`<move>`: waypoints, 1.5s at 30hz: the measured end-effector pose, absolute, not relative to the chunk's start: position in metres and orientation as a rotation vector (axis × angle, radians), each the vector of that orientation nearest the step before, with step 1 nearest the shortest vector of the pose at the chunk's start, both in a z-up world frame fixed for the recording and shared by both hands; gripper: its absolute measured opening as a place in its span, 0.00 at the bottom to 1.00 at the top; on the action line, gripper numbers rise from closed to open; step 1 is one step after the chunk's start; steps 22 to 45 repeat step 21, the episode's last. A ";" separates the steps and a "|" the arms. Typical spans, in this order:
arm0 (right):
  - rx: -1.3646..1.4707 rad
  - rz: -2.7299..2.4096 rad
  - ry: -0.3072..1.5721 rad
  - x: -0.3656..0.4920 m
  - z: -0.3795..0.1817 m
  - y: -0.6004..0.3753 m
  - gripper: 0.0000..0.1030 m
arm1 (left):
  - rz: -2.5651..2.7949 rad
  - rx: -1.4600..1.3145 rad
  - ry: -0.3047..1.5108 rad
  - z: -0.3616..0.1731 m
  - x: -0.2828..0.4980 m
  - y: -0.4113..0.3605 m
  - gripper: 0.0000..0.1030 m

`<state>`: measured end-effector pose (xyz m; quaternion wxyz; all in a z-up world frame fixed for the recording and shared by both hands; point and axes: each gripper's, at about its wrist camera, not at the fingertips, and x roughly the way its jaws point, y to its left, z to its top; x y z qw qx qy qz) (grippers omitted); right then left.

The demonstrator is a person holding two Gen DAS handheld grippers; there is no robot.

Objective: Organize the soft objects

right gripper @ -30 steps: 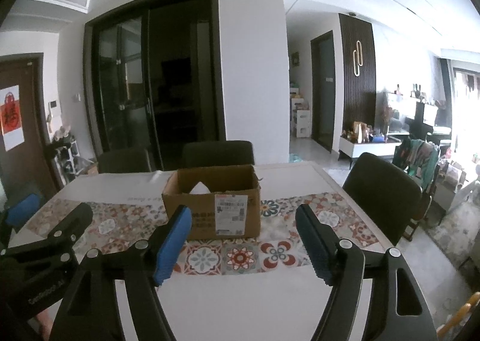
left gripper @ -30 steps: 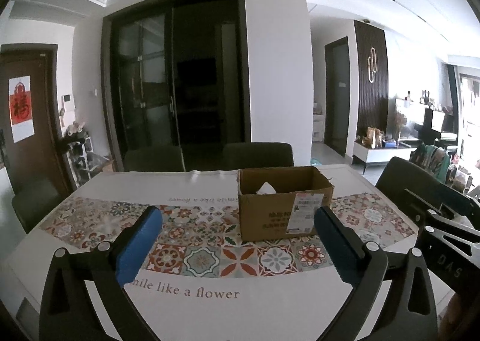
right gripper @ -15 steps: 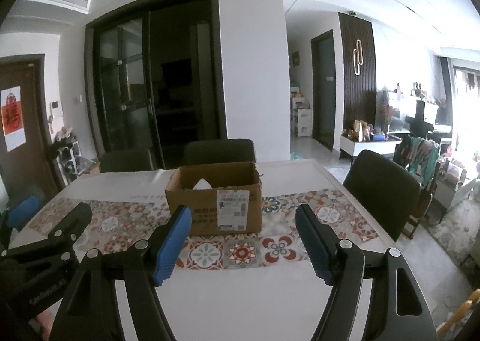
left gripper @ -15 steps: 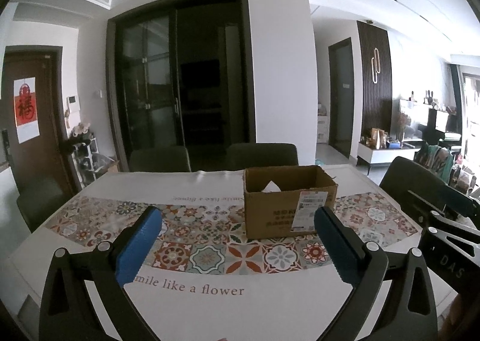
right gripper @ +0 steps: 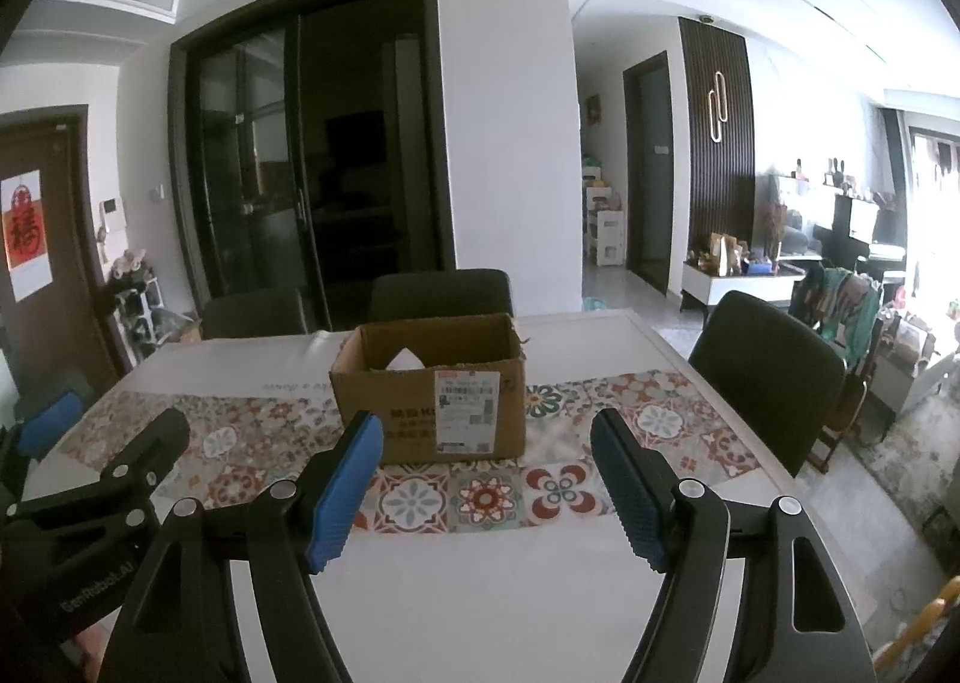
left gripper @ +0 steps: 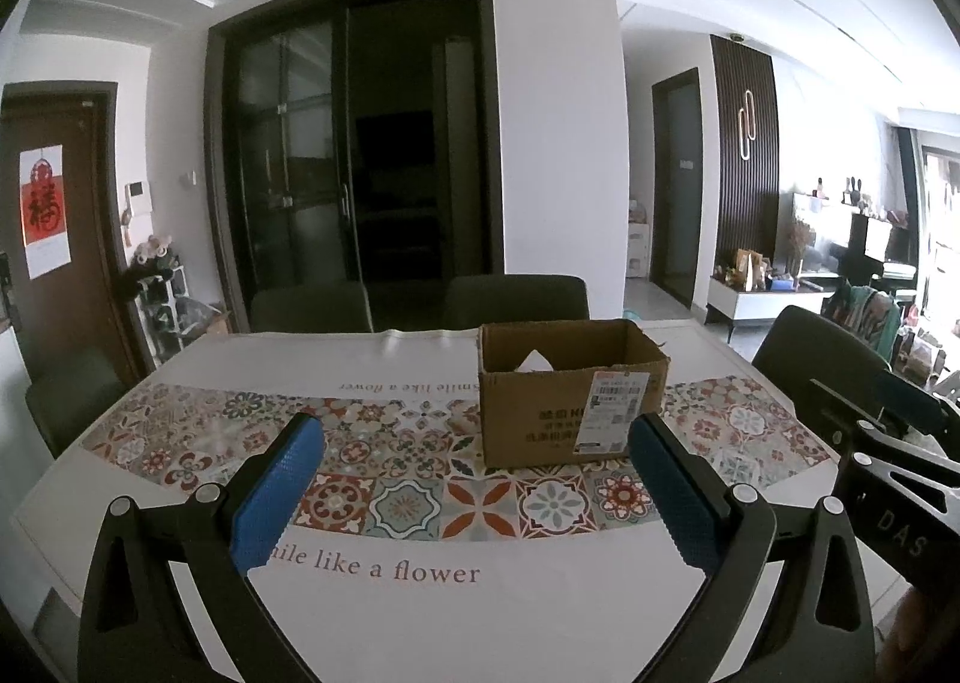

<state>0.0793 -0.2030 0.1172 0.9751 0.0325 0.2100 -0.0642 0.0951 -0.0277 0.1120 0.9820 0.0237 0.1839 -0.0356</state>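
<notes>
Both sets of jaws stand wide apart with nothing between them: the left gripper point(left gripper: 474, 479) and the right gripper point(right gripper: 486, 479) hang above the near, white part of the table point(left gripper: 540, 611), side by side, each showing at the edge of the other's view. Between and beyond their blue pads point(left gripper: 276, 497) sits an open cardboard box point(left gripper: 570, 395), standing on the patterned tile strip of the tablecloth point(left gripper: 414, 503), well apart from both grippers. A white shipping label point(right gripper: 468, 413) is stuck on the box's near face. Inside the box, a white pointed bit of something soft point(left gripper: 536, 362) peeks just above the rim; what it is cannot be told. Dark chairs point(left gripper: 516, 299) stand at the far side of the table, and another chair point(right gripper: 768, 365) stands at its right side.
</notes>
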 end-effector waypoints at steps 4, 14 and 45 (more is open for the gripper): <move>0.066 -0.129 0.425 0.080 0.117 -0.203 0.71 | -0.074 0.047 0.372 0.112 0.095 -0.028 1.00; 0.069 -0.125 0.430 0.079 0.113 -0.203 0.71 | -0.073 0.049 0.375 0.110 0.095 -0.027 1.00; 0.070 -0.124 0.431 0.078 0.110 -0.202 0.71 | -0.072 0.048 0.376 0.108 0.094 -0.027 1.00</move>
